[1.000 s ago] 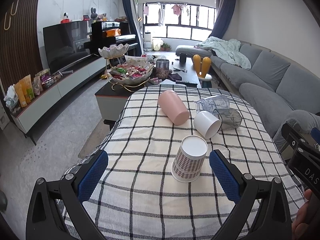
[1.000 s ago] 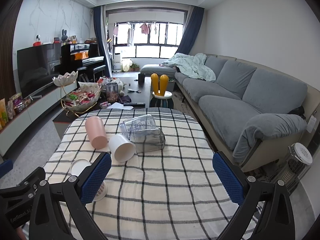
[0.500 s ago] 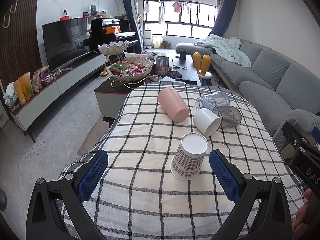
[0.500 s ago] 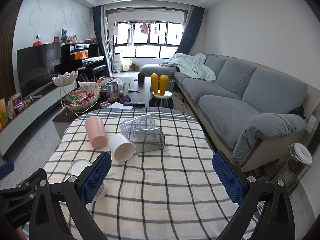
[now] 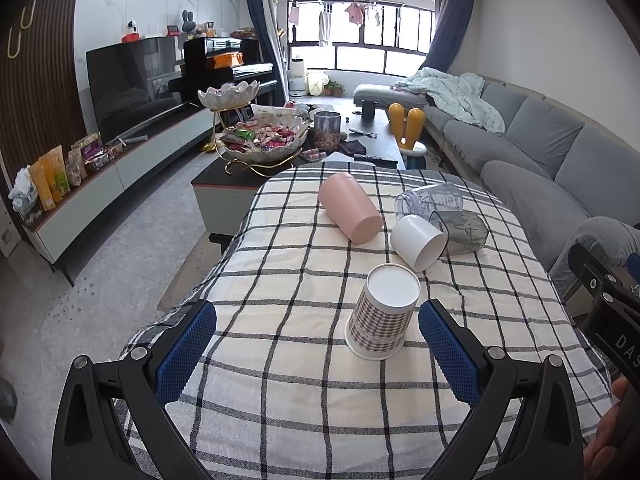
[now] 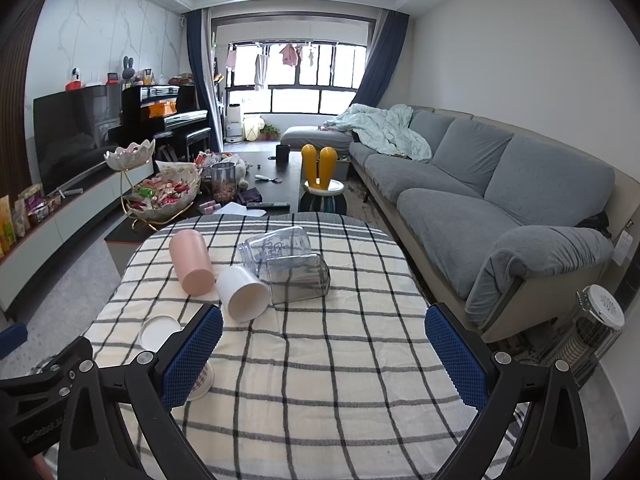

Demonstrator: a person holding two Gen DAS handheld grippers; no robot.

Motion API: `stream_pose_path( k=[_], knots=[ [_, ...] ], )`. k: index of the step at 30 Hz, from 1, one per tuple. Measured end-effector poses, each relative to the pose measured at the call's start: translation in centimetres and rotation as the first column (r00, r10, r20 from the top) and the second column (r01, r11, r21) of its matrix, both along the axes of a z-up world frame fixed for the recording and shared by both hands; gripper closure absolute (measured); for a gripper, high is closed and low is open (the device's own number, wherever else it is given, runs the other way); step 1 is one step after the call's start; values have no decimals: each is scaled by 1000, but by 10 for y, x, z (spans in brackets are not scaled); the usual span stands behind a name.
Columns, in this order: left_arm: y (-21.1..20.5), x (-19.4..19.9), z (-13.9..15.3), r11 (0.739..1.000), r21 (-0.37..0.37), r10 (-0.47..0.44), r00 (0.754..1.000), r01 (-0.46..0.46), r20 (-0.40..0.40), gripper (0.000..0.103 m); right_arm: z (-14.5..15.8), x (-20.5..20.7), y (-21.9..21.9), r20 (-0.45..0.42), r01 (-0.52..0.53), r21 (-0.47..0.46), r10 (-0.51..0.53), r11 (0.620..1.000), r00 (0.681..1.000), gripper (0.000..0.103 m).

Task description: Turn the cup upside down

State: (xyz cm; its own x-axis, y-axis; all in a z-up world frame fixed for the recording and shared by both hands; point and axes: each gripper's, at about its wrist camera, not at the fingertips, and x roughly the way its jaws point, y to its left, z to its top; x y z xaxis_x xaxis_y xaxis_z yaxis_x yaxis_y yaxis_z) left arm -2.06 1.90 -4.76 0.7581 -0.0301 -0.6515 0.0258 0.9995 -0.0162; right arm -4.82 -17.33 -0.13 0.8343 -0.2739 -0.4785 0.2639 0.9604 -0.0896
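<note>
A home living room: grey sofa [image 6: 460,184], television [image 5: 132,80], piano [image 6: 164,116], snack-laden coffee table [image 5: 304,152].

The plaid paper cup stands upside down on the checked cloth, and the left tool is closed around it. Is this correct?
Not quite. The plaid paper cup does stand upside down on the checked cloth, but the left tool is open. Its blue pads sit wide apart, and neither one touches the cup. The left wrist view shows this.

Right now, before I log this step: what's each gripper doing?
Left gripper: open, holding nothing; the plaid paper cup stands upside down between its fingers.
Right gripper: open, empty.
</note>
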Motion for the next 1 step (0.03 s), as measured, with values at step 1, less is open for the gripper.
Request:
stream_pose_path(
  k=[1],
  knots=[
    [0,0,0,1000,0,-1,1000,1,-2,0,0,0,0,0,0,1,0,1000,1000,1]
  ],
)
